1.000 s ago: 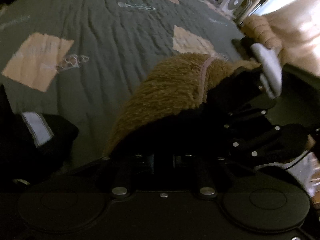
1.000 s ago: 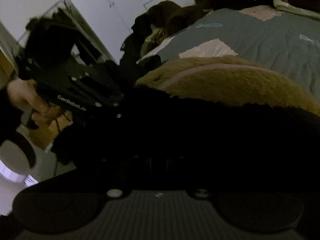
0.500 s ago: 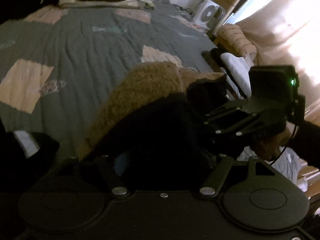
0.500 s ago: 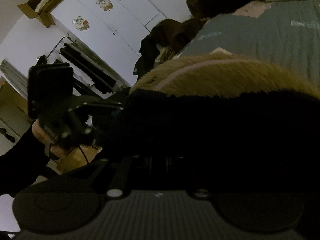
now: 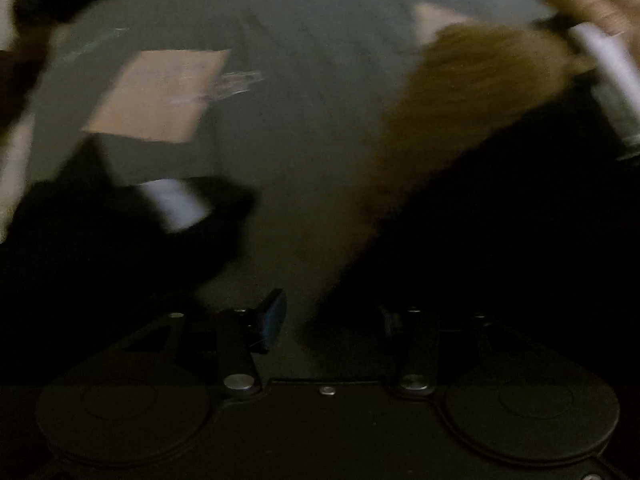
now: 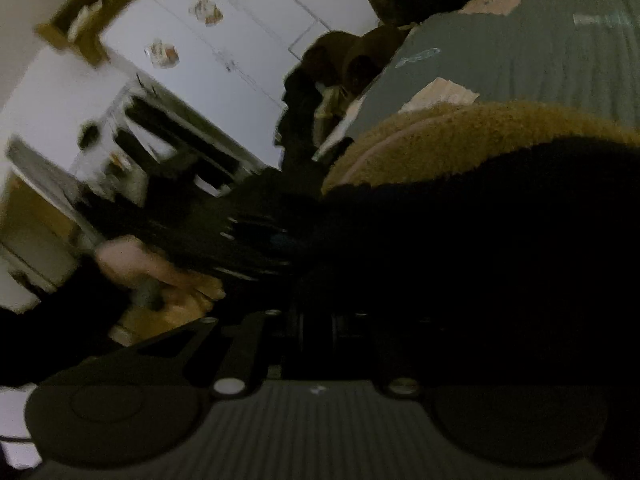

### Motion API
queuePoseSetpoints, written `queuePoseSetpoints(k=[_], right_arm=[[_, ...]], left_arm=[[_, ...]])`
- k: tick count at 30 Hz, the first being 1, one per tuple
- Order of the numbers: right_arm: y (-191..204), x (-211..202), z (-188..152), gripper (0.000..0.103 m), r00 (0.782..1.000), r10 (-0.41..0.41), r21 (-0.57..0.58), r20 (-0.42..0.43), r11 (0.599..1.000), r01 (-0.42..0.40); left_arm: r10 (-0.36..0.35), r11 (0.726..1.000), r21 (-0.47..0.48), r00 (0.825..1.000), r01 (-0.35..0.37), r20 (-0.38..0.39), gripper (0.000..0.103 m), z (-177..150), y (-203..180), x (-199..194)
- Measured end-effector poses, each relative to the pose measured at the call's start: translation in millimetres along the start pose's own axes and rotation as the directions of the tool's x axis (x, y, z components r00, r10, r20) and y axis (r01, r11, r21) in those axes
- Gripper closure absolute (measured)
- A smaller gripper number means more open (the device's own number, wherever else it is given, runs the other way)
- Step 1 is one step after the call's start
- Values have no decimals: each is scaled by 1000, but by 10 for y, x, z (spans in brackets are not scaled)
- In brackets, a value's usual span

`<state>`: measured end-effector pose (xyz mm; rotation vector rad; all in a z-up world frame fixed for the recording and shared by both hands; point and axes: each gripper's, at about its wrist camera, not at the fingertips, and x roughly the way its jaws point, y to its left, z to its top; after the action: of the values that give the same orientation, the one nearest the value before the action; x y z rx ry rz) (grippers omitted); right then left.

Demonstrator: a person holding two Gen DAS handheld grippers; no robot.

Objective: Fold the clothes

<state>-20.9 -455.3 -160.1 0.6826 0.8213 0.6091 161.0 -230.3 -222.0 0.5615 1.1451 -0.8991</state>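
Over the bed (image 5: 304, 92), my left claw (image 5: 328, 316) is hanging released and empty, while my right claw (image 6: 320, 320) is apparently pinching the fleece (image 6: 480, 136), though darkness hides its jaws. I am planning to regrip low, keeping edges aligned.

I am seeing my left gripper (image 5: 332, 320) standing open over the grey bedspread (image 5: 304, 92), the brown-and-black fleece garment (image 5: 460, 128) lying toward its right edge.

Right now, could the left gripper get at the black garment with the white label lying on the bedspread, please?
Probably yes. The left gripper looks open and empty, and the black garment lies just left of it on the bedspread, with nothing visible between. The picture is blurred.
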Motion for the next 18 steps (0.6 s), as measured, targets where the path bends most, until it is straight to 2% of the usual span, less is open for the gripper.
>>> queuePoseSetpoints(k=[2,5,6,10,12,14,18], right_arm=[[1,-37,5,92,1000,10,16,16,1000,-10],[16,-114,-6,92,999,25,39,43,999,-27],[17,-135,3,92,998,29,46,55,998,-31],[71,-168,50,92,995,28,44,91,999,-32],[122,-164,88,91,995,8,23,96,1000,-11],[158,-155,110,91,996,-1,10,93,1000,0],[223,-145,109,91,997,-15,-20,75,1000,16]], left_arm=[[-28,999,-35,999,29,23,59,-23,61,-69],[-140,986,-63,979,151,151,55,-6,-12,-474],[-164,983,-55,969,177,187,54,2,-81,-613],[-194,981,41,937,190,290,54,4,-520,-1045],[-188,981,108,933,162,308,54,3,-752,-1103],[-153,982,159,938,107,311,54,0,-951,-1056],[-87,986,164,947,37,308,54,4,-1122,-811]])
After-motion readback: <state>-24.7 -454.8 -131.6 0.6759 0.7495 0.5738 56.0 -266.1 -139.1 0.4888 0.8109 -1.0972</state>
